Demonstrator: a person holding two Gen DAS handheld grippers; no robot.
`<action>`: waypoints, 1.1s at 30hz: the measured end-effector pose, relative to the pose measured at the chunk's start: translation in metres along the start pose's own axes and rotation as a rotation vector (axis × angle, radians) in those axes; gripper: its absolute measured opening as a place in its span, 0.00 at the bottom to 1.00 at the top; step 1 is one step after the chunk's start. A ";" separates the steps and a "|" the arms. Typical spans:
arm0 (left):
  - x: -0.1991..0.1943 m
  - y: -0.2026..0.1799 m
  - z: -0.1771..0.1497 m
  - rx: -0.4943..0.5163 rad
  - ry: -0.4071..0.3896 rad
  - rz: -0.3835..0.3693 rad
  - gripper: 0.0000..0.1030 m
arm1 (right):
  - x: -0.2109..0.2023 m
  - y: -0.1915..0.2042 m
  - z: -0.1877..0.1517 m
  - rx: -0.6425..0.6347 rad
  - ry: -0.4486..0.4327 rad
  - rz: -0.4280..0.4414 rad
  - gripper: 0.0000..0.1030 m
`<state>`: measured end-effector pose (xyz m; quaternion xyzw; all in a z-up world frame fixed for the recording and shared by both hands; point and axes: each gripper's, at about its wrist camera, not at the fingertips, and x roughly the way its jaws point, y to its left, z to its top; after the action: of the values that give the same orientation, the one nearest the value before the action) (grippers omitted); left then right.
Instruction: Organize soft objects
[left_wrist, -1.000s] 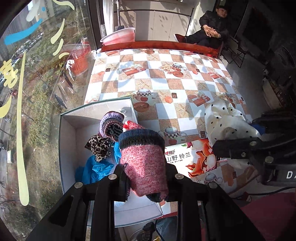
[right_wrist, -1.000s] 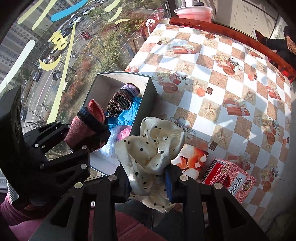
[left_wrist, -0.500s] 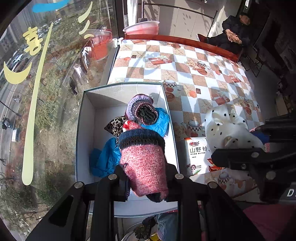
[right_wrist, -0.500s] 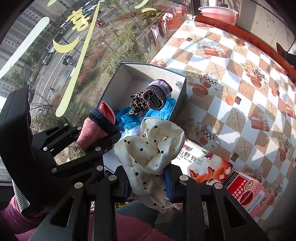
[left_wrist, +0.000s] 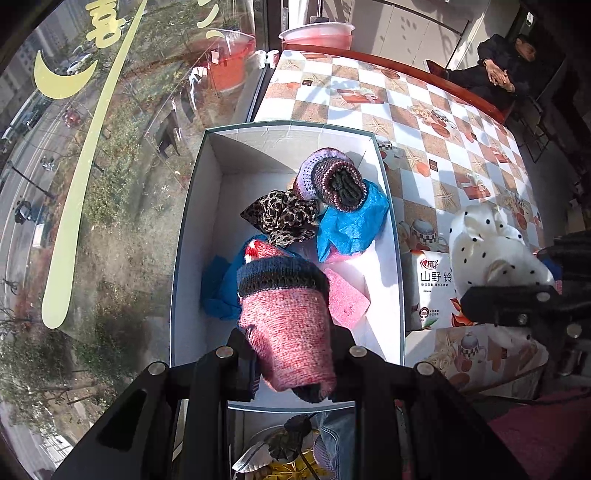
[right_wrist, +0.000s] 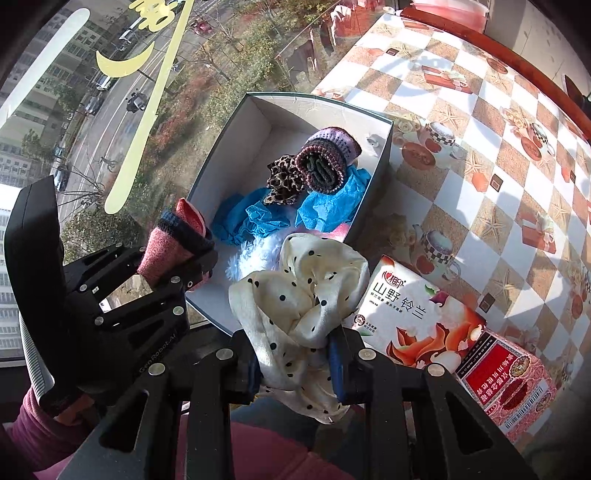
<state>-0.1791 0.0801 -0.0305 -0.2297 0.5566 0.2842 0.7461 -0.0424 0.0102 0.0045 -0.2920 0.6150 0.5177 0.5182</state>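
Observation:
My left gripper (left_wrist: 291, 369) is shut on a pink knitted sock (left_wrist: 288, 325) with a dark blue cuff, held over the near end of an open white box (left_wrist: 192, 206). It also shows in the right wrist view (right_wrist: 173, 243). My right gripper (right_wrist: 295, 365) is shut on a cream polka-dot scarf (right_wrist: 299, 295), held just right of the box's near corner (right_wrist: 380, 166); the scarf also shows in the left wrist view (left_wrist: 491, 254). In the box lie a purple knitted roll (left_wrist: 332, 177), a leopard scrunchie (left_wrist: 284, 218), blue cloth (left_wrist: 351, 225) and a pink sponge (left_wrist: 343, 299).
The box sits at the left edge of a checkered table (left_wrist: 424, 122) next to a window (left_wrist: 92, 166). A white tissue pack (right_wrist: 413, 317) and a red carton (right_wrist: 506, 380) lie right of the box. A seated person (left_wrist: 491, 74) is at the far end.
Both grippers moved left toward the window, so the box now lies straight under the left gripper. Both holds are unchanged.

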 end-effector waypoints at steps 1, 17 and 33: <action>0.001 0.001 -0.001 -0.003 0.002 0.001 0.27 | 0.001 0.002 0.001 -0.006 0.003 -0.001 0.28; 0.010 0.010 -0.004 -0.033 0.034 0.008 0.27 | 0.013 0.018 0.013 -0.060 0.003 -0.015 0.28; 0.011 0.015 -0.002 -0.033 0.018 0.012 0.81 | 0.032 0.032 0.038 -0.080 0.024 0.002 0.45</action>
<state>-0.1885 0.0917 -0.0420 -0.2411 0.5600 0.2957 0.7354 -0.0675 0.0613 -0.0126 -0.3181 0.6000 0.5388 0.4984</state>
